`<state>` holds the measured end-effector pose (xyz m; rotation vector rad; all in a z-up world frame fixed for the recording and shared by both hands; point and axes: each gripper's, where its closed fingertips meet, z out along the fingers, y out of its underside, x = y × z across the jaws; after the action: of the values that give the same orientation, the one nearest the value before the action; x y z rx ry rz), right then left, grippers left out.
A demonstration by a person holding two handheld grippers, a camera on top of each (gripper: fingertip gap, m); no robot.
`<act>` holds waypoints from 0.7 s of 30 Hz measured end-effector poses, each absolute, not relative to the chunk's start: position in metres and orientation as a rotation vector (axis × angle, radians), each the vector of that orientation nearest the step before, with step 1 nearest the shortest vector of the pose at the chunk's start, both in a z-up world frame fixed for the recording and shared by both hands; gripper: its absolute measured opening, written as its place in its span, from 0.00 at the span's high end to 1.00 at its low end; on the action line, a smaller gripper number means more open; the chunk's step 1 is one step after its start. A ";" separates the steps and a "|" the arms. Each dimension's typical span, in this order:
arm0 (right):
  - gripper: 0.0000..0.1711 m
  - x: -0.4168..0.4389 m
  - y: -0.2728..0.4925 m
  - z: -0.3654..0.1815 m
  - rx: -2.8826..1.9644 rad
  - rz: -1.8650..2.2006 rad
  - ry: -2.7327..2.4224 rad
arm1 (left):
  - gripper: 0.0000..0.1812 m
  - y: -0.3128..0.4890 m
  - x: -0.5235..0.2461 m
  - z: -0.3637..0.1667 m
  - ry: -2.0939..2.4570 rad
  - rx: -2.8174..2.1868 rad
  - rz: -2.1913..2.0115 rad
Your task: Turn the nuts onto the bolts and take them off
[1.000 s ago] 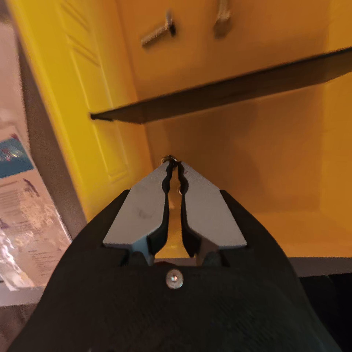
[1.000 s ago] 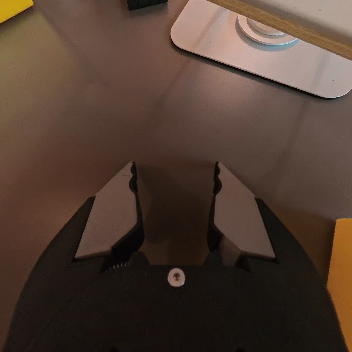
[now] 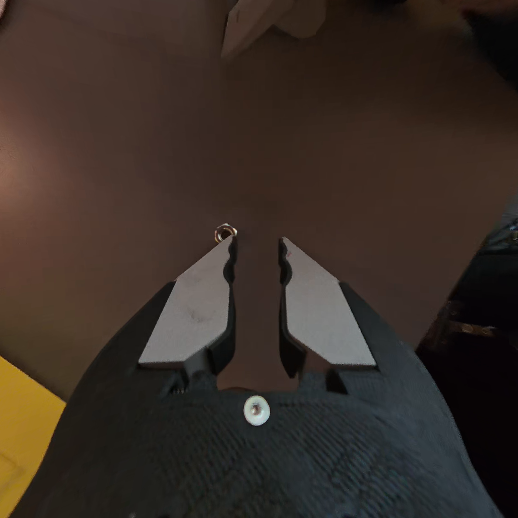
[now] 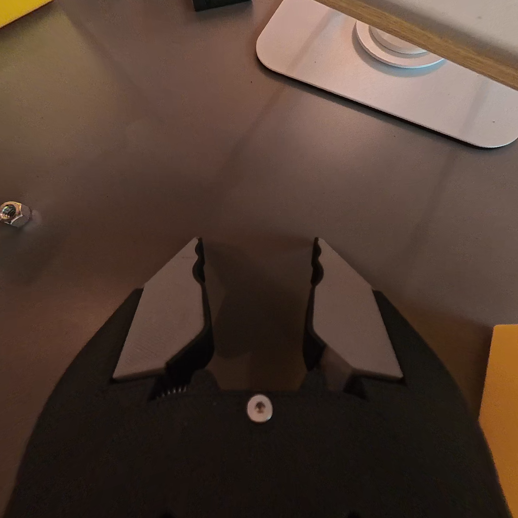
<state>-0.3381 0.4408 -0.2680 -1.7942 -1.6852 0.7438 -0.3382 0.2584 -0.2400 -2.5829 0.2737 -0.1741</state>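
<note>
A small silver hex nut [image 3: 225, 232] lies flat on the dark table, just past the tip of my left gripper's left finger. My left gripper [image 3: 257, 238] is open and empty above the table, with the nut outside its jaws. The same nut shows in the right wrist view [image 4: 11, 212] at the far left edge. My right gripper [image 4: 257, 240] is open and empty, hovering low over bare table. No bolt is in view.
A white monitor-stand base [image 4: 392, 84] sits at the back right under a wooden edge [image 4: 420, 36]. A yellow bin shows at the left wrist view's lower left [image 3: 22, 414] and the right wrist view's lower right [image 4: 499, 406]. A black object [image 4: 221, 4] lies at the top.
My left gripper has left the yellow bin, where it was shut on the nut, moved over the table and opened; the nut now lies on the table. The right gripper has not moved.
</note>
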 end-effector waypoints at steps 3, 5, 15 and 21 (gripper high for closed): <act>0.56 -0.338 0.440 -0.269 -1.787 0.730 -1.691 | 0.85 0.244 -0.335 -0.208 0.277 -2.475 -0.262; 0.56 -0.338 0.440 -0.269 -1.786 0.726 -1.692 | 0.85 0.233 -0.346 -0.180 0.256 -2.406 -0.280; 0.51 -0.340 0.430 -0.267 -1.776 0.722 -1.690 | 0.75 0.167 -0.530 -0.143 -0.002 -2.487 0.048; 0.52 -0.344 0.429 -0.261 -1.751 0.751 -1.655 | 0.76 0.161 -0.613 -0.167 -0.088 -2.629 0.088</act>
<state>-0.3445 0.4289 -0.2609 -1.7506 -1.6549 0.7509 -0.6125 0.1608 -0.1672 -2.6288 -0.0883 0.0884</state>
